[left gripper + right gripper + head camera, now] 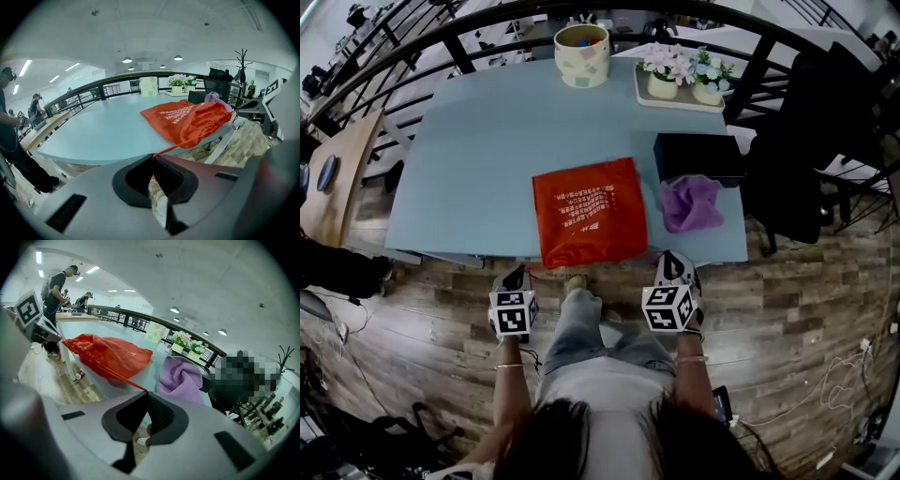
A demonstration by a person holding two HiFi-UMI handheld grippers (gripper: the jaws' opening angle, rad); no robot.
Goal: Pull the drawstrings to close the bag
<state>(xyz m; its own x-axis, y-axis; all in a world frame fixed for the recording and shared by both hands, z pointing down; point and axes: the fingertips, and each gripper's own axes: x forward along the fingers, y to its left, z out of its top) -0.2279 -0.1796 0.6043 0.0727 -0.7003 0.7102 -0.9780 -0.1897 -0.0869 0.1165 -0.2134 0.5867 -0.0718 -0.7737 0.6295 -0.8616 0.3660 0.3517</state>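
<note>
Left tool (pixel 152 157): jaws pressed together, pinching the left drawstring (pixel 174 148) at the very tips. It is held off the near edge of the desk (pixel 459 187) and angled downward.
Right tool (pixel 146 393): jaws likewise pressed together, pinching the right drawstring (pixel 117 377) at the tips. It is held off the same edge, well apart from the left tool.
Cords: each red cord runs in a straight line from its tool up to the bag. Both look taut, with no slack loop visible.
Bag (pixel 589 223): red, lying flat on the desk, with its mouth end at the near edge between the two tools and slightly overhanging it.
Mouth: the fabric is bunched and puckered where the cords enter. I judge it partly drawn; whether it is fully shut cannot be told.
Surroundings: a purple cloth (pixel 691 202) lies near the bag on the right, clear of both cords.
Step in hand: in my judgement, drawing the two cords outward to cinch the mouth.
Method advised: move the tools away from each other evenly, so the mouth gathers from both ends alike. Pull sideways rather than toward the body, as the bag looks light and could slide off the edge.
Risk noted: thin cord pinched only at the tips may slip, so both grips should be kept firm.
</note>
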